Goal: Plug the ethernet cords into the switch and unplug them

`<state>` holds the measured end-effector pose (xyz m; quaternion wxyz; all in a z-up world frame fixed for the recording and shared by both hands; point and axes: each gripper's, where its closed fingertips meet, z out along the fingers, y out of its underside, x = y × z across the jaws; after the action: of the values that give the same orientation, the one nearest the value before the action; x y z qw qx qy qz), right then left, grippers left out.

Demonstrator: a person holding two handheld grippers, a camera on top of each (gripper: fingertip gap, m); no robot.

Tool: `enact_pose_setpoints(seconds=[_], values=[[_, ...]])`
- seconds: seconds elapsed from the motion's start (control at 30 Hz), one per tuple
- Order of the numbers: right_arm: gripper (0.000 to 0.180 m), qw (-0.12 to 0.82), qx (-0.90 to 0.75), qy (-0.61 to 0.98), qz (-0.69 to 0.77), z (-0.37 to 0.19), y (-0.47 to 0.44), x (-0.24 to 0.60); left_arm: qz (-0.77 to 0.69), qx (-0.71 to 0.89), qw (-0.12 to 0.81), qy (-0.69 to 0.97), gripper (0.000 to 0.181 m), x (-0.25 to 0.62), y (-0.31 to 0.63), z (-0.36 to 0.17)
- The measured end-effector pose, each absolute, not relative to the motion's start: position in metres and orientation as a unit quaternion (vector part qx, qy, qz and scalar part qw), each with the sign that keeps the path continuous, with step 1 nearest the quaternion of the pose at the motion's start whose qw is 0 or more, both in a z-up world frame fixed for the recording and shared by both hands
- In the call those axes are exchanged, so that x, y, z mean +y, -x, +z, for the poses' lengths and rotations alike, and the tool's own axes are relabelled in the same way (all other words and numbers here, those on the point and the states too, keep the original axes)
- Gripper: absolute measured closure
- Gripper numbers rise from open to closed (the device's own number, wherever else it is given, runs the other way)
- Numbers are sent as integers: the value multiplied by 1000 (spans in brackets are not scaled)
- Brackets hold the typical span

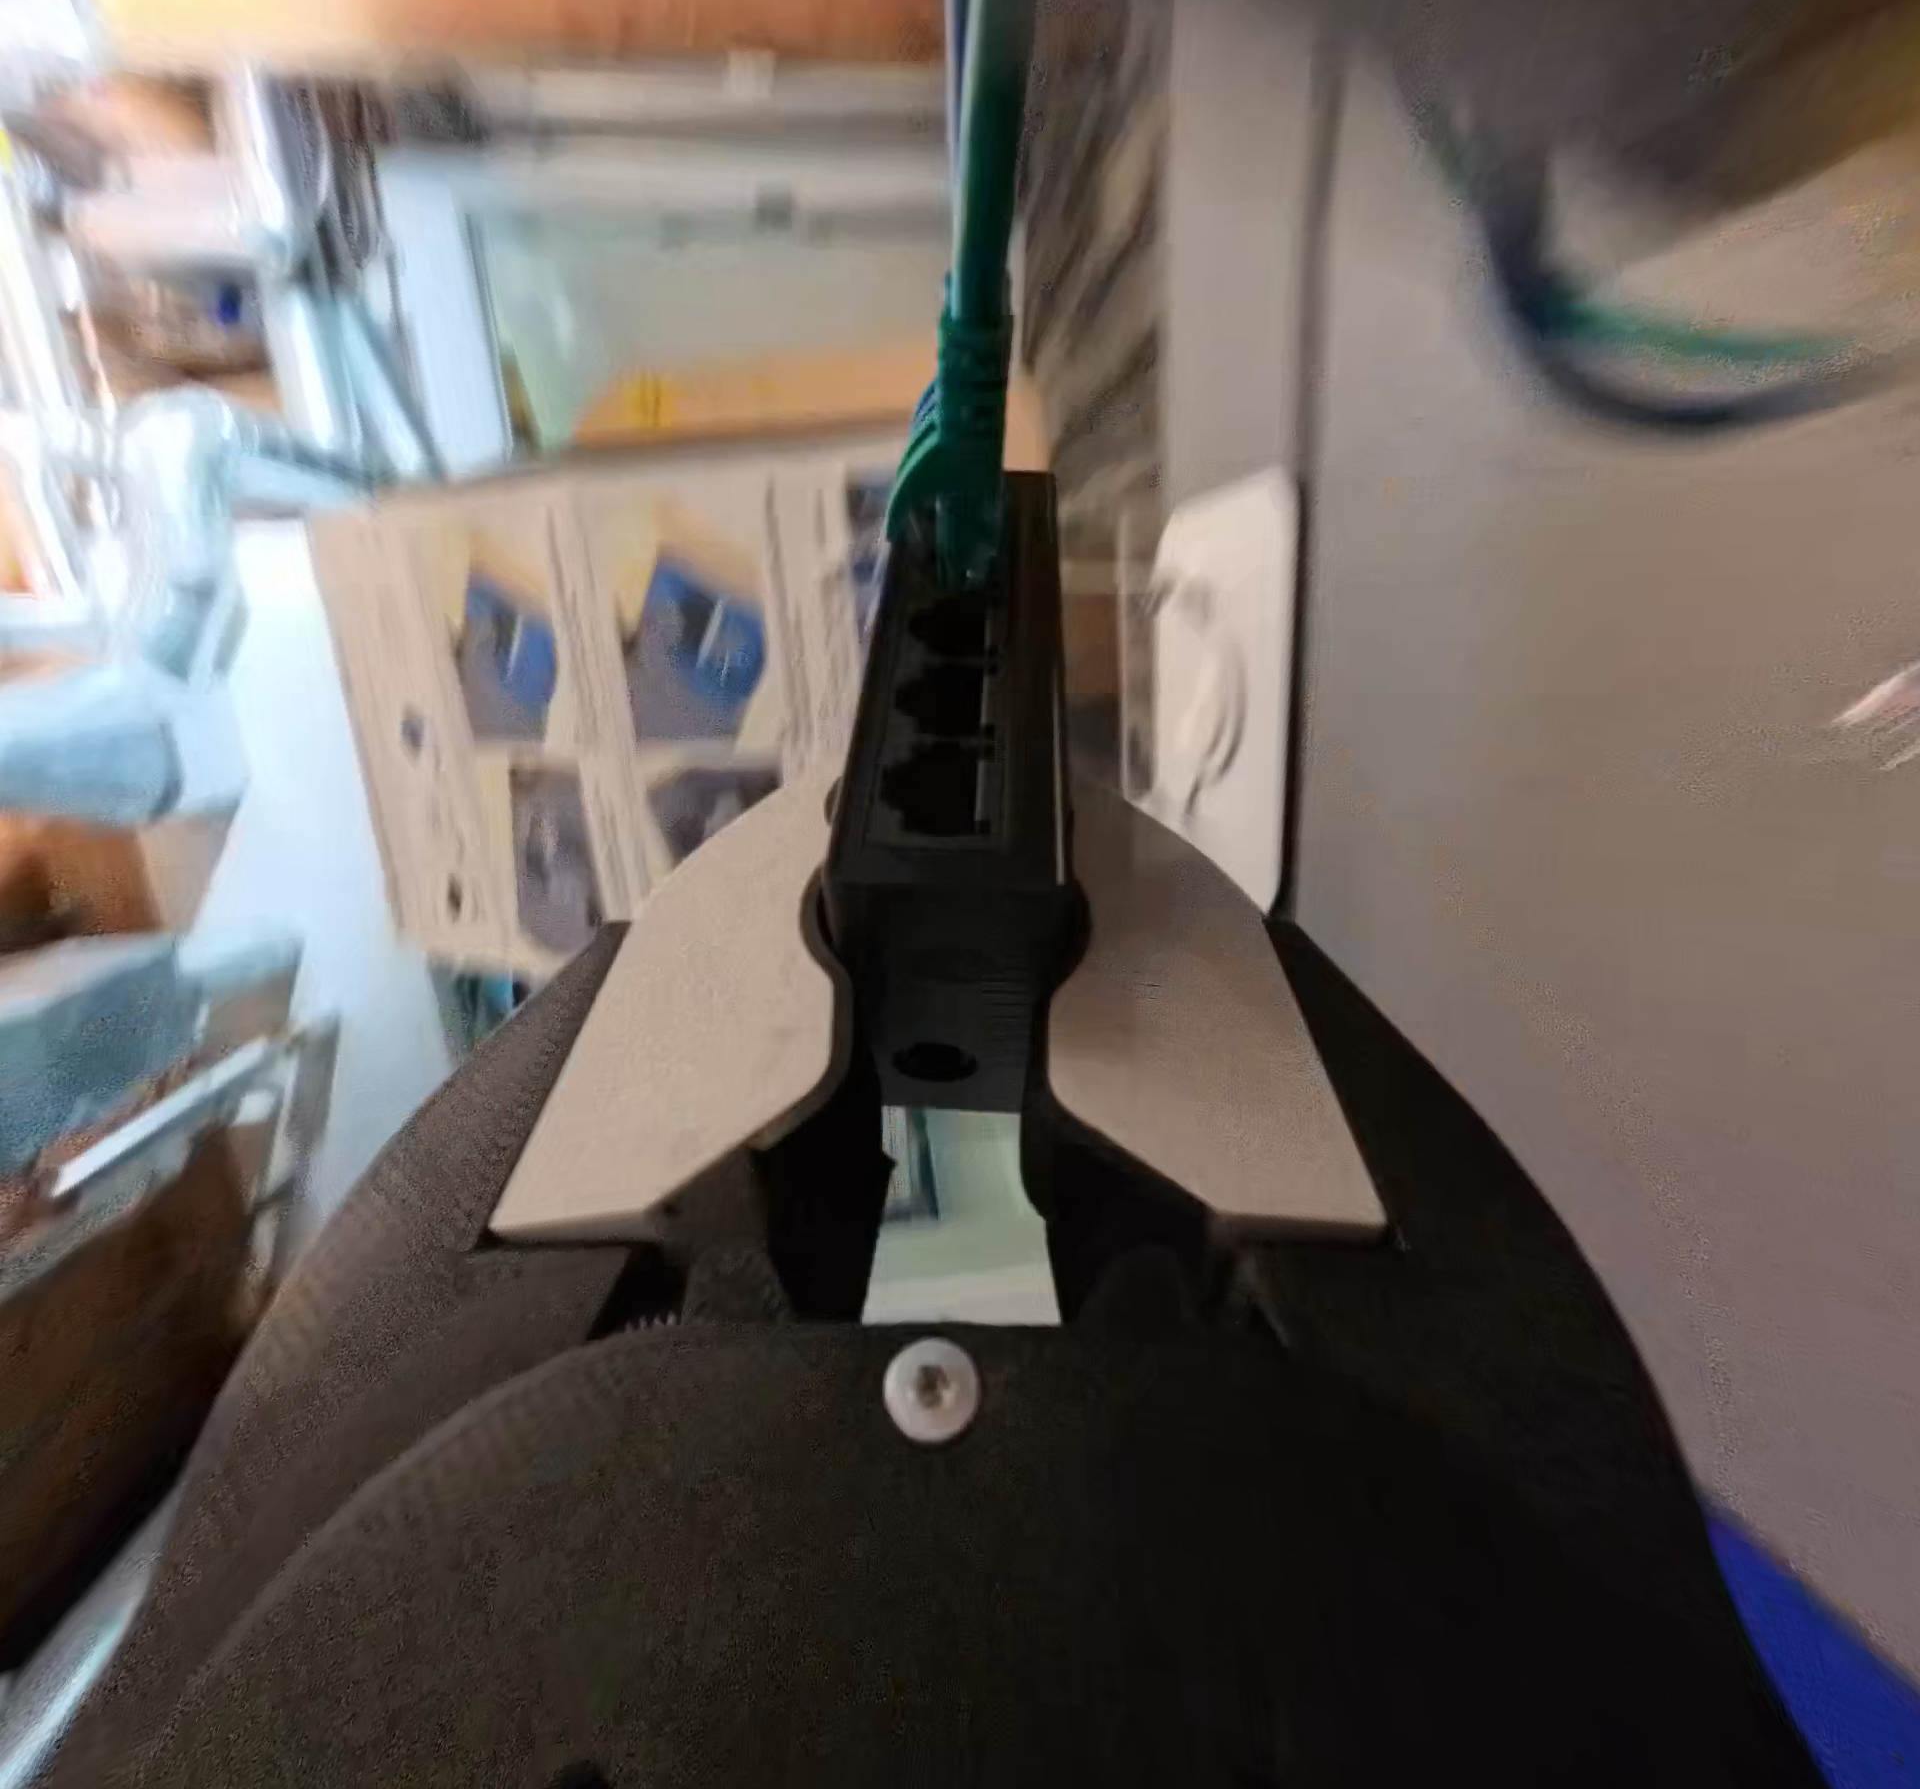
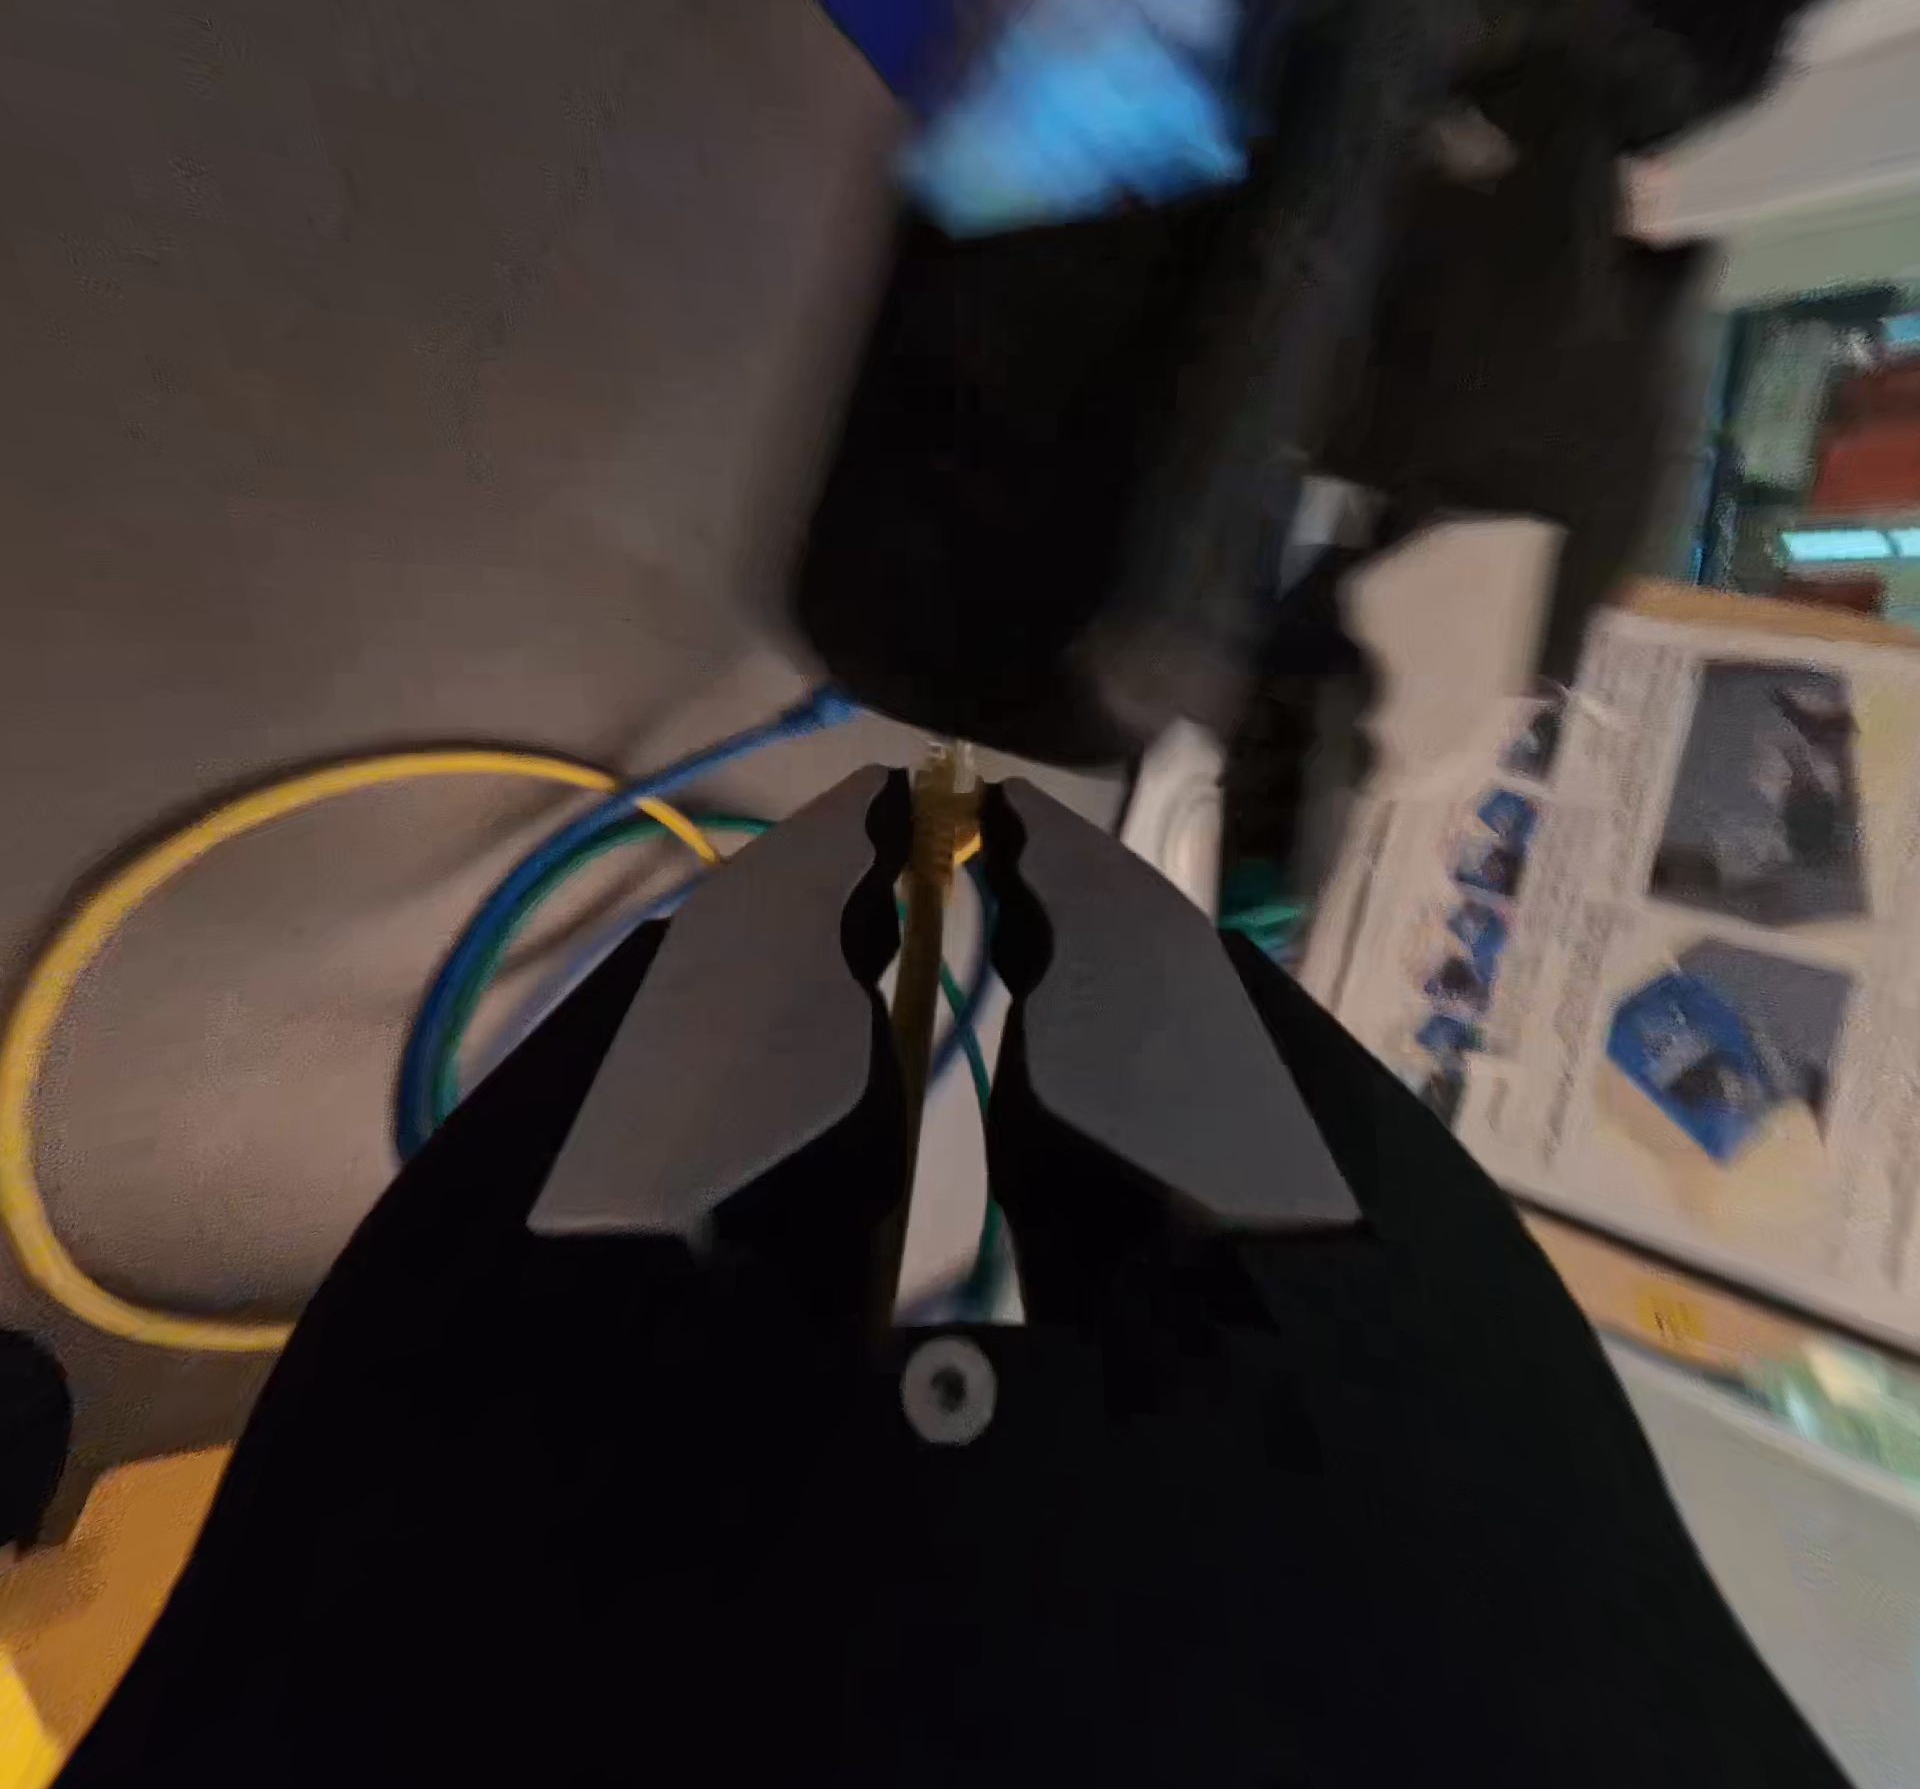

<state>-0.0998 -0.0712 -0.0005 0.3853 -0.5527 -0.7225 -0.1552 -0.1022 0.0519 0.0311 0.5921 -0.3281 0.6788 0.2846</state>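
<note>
1. Gripping the black switch [image 1: 951, 908] by its near end, the left gripper [image 1: 948, 892] has both pale fingers [image 1: 727, 991] pressed against the switch's two sides, and the port face points away from the camera.
2. Three empty ports show in a row on the switch; beyond them a green ethernet cord [image 1: 971, 368] sits plugged into the far end and runs up out of view.
3. Beside the switch lies a grey table [image 1: 1558, 908], with a white plate-like object [image 1: 1221, 659] just past the gripper and blurred cords farther off.
4. The right gripper [image 2: 943, 804] is closed on the yellow ethernet cord [image 2: 935, 840] just behind its clear plug, which points forward at a dark blurred shape [image 2: 956, 513] close ahead.
5. Loops of yellow, blue cord [image 2: 499, 898] and green cord [image 2: 971, 1064] lie on the table [image 2: 364, 285] under the right gripper.
6. A printed sheet [image 2: 1662, 960] lies at the right.
</note>
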Motion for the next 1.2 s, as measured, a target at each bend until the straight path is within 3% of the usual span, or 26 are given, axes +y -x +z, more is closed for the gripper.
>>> enact_pose_setpoints(seconds=[0.1, 0.2, 0.3, 0.53, 0.67, 0.93, 1.07, 1.1, 1.2], values=[[166, 434, -699, 507, -256, 18, 107, -47, 206, 669, 597, 392, 152, 62, 138, 56], [165, 474, -690, 517, -178, 31, 116, -60, 217, 612, 629, 428, 152, 78, 175, 88], [165, 496, -674, 513, -192, 50, 106, -69, 233, 562, 631, 481, 151, 99, 213, 104], [165, 606, -595, 502, -165, 117, 74, -103, 254, 517, 632, 518, 151, 119, 247, 113], [165, 570, -598, 552, -113, 93, 57, -92, 247, 512, 625, 534, 151, 123, 247, 109], [165, 370, -620, 674, 156, -32, 83, -74, 236, 535, 605, 540, 151, 122, 236, 97], [166, 281, -622, 676, 277, -50, 121, -110, 216, 543, 607, 539, 150, 118, 230, 96], [173, 276, -617, 674, 298, -48, 129, -119, 211, 545, 607, 539, 151, 117, 228, 96], [171, 297, -587, 675, 334, -46, 147, -142, 197, 552, 609, 533, 151, 112, 221, 96]])
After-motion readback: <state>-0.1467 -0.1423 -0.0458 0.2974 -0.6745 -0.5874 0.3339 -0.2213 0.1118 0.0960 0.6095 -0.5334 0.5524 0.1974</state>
